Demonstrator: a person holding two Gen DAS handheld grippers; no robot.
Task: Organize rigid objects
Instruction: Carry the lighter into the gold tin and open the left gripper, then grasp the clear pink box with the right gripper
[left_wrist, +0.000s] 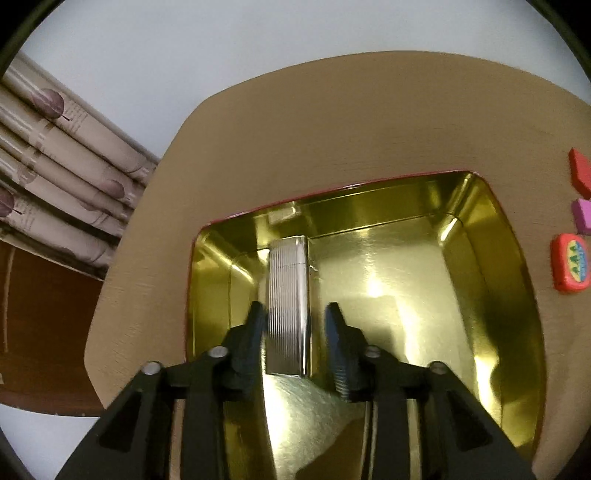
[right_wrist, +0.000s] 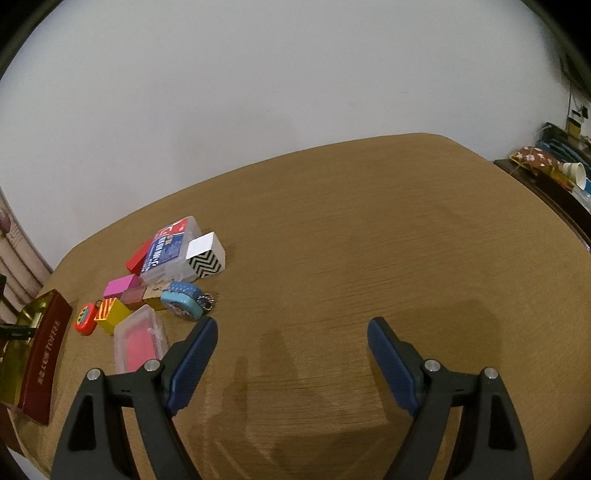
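The left gripper (left_wrist: 295, 314) is held over the gold-lined tin (left_wrist: 480, 266), its jaws parted around a ribbed silver lighter (left_wrist: 286, 295) that lies inside the tin near its left wall. The left pad appears to touch the lighter, though blur makes this uncertain; the right pad is clear of it. The right gripper (right_wrist: 291, 332) is held above the wooden surface (right_wrist: 369, 240) with jaws spread wide and nothing between them. The remaining small items (right_wrist: 166, 280) are clustered beside the tin.

Lighter (left_wrist: 286, 302) in tin (left_wrist: 491, 295), blocks (left_wrist: 580, 173) right of it, on table (left_wrist: 332, 129)
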